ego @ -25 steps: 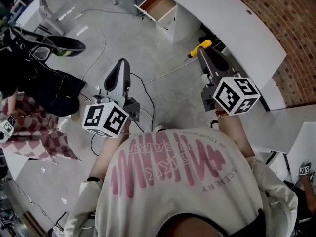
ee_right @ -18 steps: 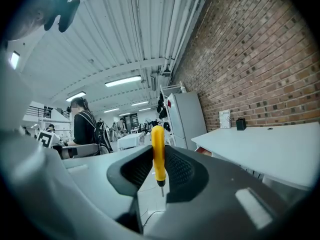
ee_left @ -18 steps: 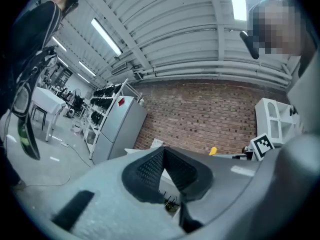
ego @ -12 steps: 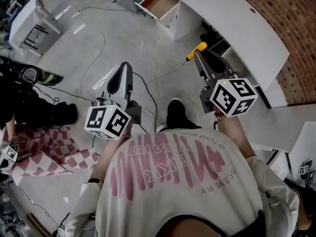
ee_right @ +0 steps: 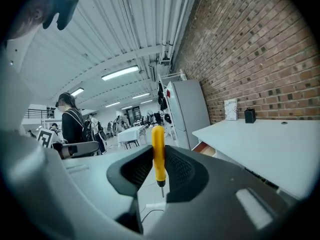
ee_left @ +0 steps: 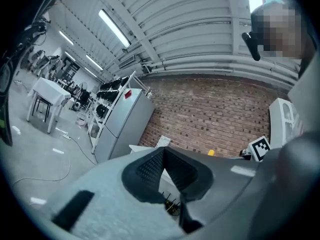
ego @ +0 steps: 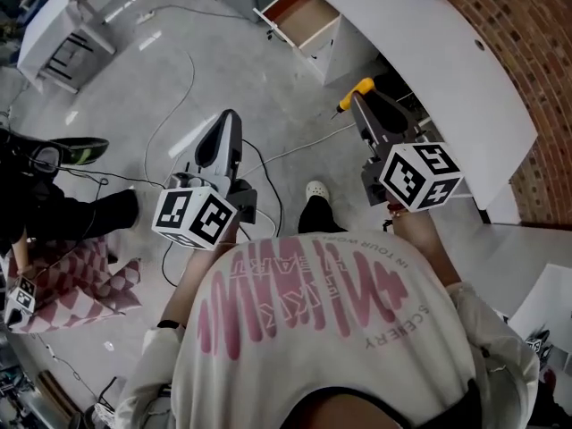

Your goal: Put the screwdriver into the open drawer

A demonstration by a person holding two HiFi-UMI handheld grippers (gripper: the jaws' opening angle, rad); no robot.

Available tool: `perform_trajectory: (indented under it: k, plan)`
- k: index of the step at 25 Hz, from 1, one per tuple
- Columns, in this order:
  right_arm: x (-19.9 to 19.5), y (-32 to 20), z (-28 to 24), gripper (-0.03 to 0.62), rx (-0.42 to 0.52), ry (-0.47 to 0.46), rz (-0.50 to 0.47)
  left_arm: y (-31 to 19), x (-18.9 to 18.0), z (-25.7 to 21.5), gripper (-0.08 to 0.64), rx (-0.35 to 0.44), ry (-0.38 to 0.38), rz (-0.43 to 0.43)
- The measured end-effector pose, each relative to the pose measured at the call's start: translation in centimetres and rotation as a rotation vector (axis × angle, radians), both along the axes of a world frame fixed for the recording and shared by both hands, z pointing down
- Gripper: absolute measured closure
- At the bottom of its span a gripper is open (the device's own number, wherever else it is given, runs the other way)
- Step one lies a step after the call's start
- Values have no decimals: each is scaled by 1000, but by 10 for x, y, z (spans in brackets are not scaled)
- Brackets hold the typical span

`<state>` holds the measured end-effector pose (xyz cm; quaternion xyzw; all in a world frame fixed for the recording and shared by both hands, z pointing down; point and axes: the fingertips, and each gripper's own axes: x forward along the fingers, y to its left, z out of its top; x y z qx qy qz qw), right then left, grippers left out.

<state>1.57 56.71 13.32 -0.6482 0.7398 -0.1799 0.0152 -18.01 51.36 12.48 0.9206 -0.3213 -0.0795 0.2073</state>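
My right gripper (ego: 359, 99) is shut on a yellow-handled screwdriver (ego: 360, 86), held out over the floor beside the long white desk (ego: 429, 52). In the right gripper view the screwdriver (ee_right: 158, 154) stands upright between the pads of that gripper (ee_right: 158, 151), its metal tip pointing down. The open drawer (ego: 304, 16), brown inside, juts from a white cabinet farther ahead and shows as a drawer (ee_right: 204, 148) past the jaws. My left gripper (ego: 227, 123) hangs level over the floor to the left. In the left gripper view that gripper (ee_left: 164, 151) is shut with nothing in it.
A brick wall (ego: 527, 52) runs behind the desk. Cables (ego: 179, 88) trail over the grey floor. A small white table (ego: 58, 25) stands far left. A seated person's legs (ego: 63, 213) and a checked cloth (ego: 71, 284) lie left. A white fridge (ee_right: 187, 109) stands beyond the drawer.
Both grippers have travelled across the floor along the desk, poses unchanged, screwdriver still gripped. The desk and drawer have shifted right in view, and a white shoe now shows below.
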Motion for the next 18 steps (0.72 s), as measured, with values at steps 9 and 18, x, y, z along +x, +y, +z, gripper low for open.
perform_trajectory:
  k: [9, 18]
  plan:
    - [70, -111, -5, 505, 16, 17, -67, -97, 65, 1, 560, 9, 17, -67]
    - [112, -180, 6, 506, 18, 28, -142, -155, 116, 16, 560, 8, 31, -115]
